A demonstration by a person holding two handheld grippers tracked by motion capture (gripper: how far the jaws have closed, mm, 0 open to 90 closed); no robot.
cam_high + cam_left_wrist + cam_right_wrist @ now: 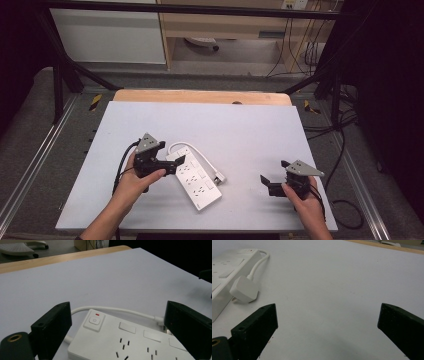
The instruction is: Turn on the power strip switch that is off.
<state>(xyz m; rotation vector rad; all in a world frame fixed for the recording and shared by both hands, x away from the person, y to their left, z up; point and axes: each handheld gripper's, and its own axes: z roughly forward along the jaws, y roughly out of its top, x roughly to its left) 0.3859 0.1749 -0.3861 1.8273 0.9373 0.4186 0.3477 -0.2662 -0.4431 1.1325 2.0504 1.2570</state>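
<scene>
A white power strip (198,183) lies slantwise on the white tabletop (245,130), its cable (189,147) looping back to a white plug (219,177) beside it. My left gripper (176,164) is open at the strip's switch end. In the left gripper view the strip (130,342) lies between the wide-apart jaws of that gripper (117,315), with its power button (94,320) toward the left jaw. My right gripper (274,171) is open over bare table to the right of the strip. In the right gripper view that gripper (329,312) holds nothing, and the plug (244,288) and strip (223,267) lie at the left.
A wooden strip (200,96) borders the table's far edge. Black frame bars (65,75) and cables (345,150) surround the table, and a cabinet (215,25) stands behind it. Bare white surface lies between the strip and the right gripper.
</scene>
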